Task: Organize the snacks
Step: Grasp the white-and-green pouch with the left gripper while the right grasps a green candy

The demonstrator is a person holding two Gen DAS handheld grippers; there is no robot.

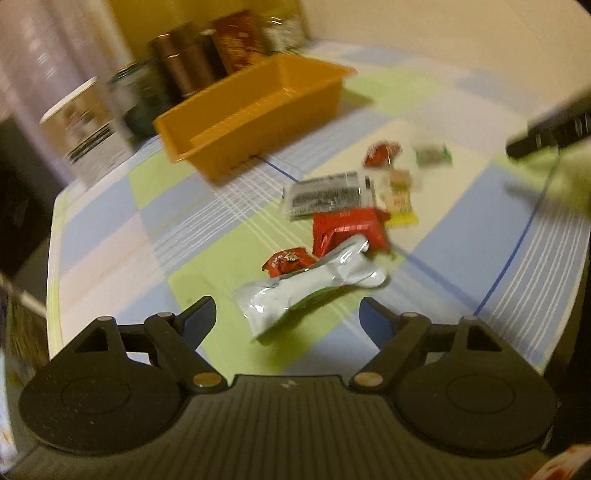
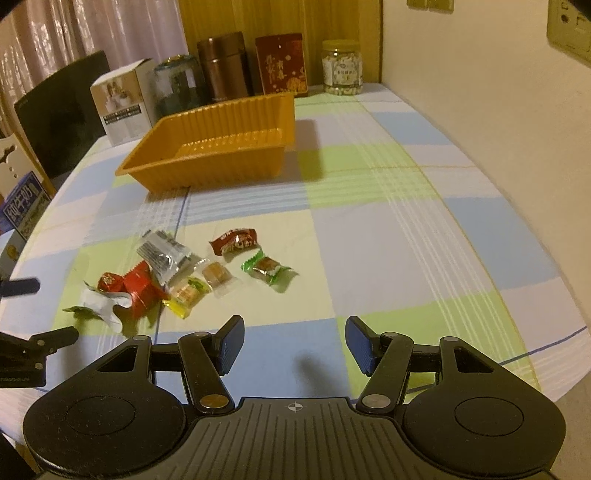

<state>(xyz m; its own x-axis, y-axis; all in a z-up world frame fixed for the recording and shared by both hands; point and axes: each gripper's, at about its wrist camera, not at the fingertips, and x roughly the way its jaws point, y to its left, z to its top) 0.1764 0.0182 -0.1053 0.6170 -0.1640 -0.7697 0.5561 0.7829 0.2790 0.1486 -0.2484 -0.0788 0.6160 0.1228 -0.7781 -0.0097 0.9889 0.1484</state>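
A wall socket plate [image 2: 569,33] and a blue milk carton [image 2: 22,210] at the bench edge are shown only by the right wrist view, which is sharp; the left wrist view is smeared by motion blur, though the silver pouch [image 1: 310,284] is seen far larger there, lying just ahead of the left tongs [image 1: 287,317]. Those tongs are spread wide with nothing between their blue pads. The right tongs [image 2: 294,345] are likewise held apart and empty above the checked tablecloth [image 2: 388,229] (pale blue, green and cream squares).

The snacks are clustered on the bench, well apart from the orange tray [image 2: 207,155], whose plastic walls are ribbed and whose floor is bare. In the cluster are found a crinkled red packet [image 2: 142,290] touching the silver pouch, a small red candy [image 2: 110,282], a grey-and-black foil sachet [image 2: 162,253], a yellow-edged sweet [image 2: 184,295], a clear-wrapped brown sweet [image 2: 218,277], a green-wrapped sweet [image 2: 267,269] and a red-brown wrapped sweet [image 2: 234,240]. All wrappers appear glossy, with crimped ends.

Behind the tray are lined up a white carton [image 2: 123,103], a dark glass jar [image 2: 177,88], a brown cylindrical canister [image 2: 225,70], a red patterned tin [image 2: 282,64] and a clear lidded jar [image 2: 341,68] of pale pieces.
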